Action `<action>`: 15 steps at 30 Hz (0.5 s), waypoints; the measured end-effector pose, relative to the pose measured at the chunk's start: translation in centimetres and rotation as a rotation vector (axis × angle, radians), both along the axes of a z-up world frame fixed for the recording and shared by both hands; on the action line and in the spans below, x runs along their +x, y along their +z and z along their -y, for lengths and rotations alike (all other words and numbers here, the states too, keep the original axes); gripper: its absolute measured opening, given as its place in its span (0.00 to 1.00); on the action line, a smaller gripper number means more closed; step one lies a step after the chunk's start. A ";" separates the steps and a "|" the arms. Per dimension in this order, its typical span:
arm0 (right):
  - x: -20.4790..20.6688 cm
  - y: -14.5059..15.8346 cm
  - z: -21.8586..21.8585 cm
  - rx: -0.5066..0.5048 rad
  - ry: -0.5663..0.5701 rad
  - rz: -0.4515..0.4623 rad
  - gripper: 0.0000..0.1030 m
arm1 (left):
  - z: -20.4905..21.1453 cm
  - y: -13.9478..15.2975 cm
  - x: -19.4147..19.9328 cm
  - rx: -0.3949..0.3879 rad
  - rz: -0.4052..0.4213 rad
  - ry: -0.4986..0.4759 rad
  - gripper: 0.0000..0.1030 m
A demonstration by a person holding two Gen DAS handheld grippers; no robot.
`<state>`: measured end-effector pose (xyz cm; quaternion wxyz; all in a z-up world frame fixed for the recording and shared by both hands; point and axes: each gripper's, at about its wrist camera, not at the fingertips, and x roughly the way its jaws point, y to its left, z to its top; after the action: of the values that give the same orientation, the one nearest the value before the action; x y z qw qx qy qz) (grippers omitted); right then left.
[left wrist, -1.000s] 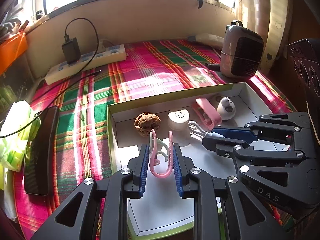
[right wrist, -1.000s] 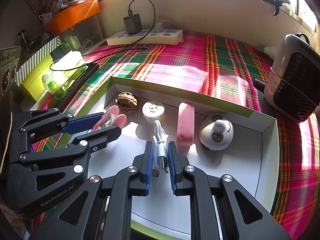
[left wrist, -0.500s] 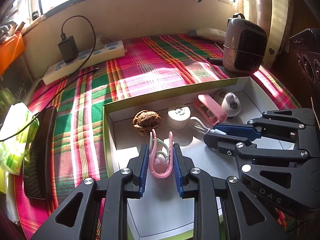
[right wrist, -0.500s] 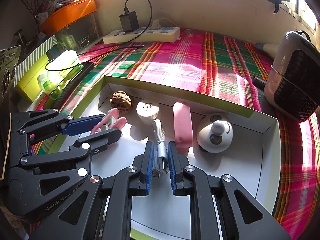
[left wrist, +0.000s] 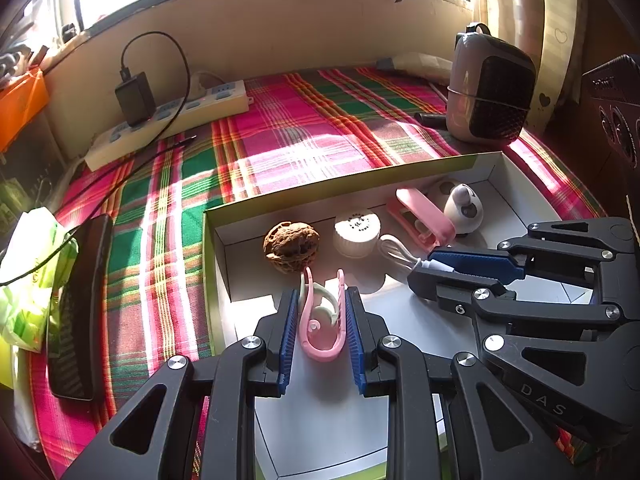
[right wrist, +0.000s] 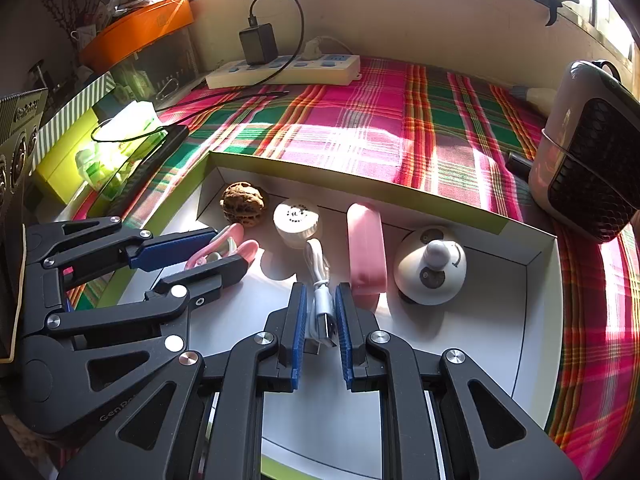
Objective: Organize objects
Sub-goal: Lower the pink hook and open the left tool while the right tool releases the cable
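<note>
Over the white tray [left wrist: 536, 216] on the plaid cloth [left wrist: 280, 136], both grippers hang low, each with something pinched. The left gripper [left wrist: 322, 316] has its blue pads closed on a pink clip [left wrist: 320, 332], which stands upright between them just at six o'clock from the walnut [left wrist: 291, 245]. The right gripper [right wrist: 320, 316] is clamped on the plug end of a white USB cable [right wrist: 320, 280], whose coiled part trails toward twelve o'clock, close to the round white cap [right wrist: 296, 222]. Along the tray's far wall, running from nine to three o'clock, sit the walnut, the cap, a pink case [right wrist: 366, 248] and a small white gadget [right wrist: 430, 268].

My reading is that this is the placing step: both items look ready to join that back row. Whether clip or cable already rests on the tray floor I cannot tell. Next, each should be lowered into the gap in front of the row and the fingers eased apart, without knocking the walnut or cap, or snagging the other gripper, which is close by.
</note>
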<state>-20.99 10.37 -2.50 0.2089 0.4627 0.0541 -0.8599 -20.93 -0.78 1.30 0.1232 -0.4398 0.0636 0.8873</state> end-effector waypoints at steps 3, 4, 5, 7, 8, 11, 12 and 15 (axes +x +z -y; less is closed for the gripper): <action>0.1 0.0 0.0 -0.001 -0.004 0.001 0.15 | 0.0 0.0 0.0 0.000 0.000 -0.001 0.21; 0.1 0.0 0.0 -0.002 -0.005 0.002 0.15 | 0.0 0.0 0.0 0.001 0.000 0.000 0.21; 0.1 0.0 0.0 -0.001 -0.004 0.001 0.15 | 0.0 0.0 0.0 0.001 0.000 0.000 0.21; 0.1 0.0 0.0 -0.001 -0.005 0.002 0.15 | 0.0 0.0 0.0 0.003 0.001 0.002 0.21; 0.1 0.0 0.0 -0.002 -0.004 0.002 0.15 | 0.1 0.0 0.0 0.004 0.002 0.002 0.21; 0.2 0.0 -0.1 -0.003 -0.007 0.001 0.20 | 0.1 0.0 0.1 0.001 0.001 0.003 0.22; 0.3 0.0 -0.1 -0.004 -0.007 0.001 0.23 | 0.1 0.0 0.1 0.002 0.001 0.004 0.22; 0.3 0.1 -0.2 -0.006 -0.009 0.000 0.26 | 0.2 0.0 0.2 0.008 0.001 0.007 0.23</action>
<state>-20.69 10.52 -2.42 0.2064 0.4624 0.0497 -0.8609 -20.76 -0.99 1.30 0.1219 -0.4401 0.0585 0.8877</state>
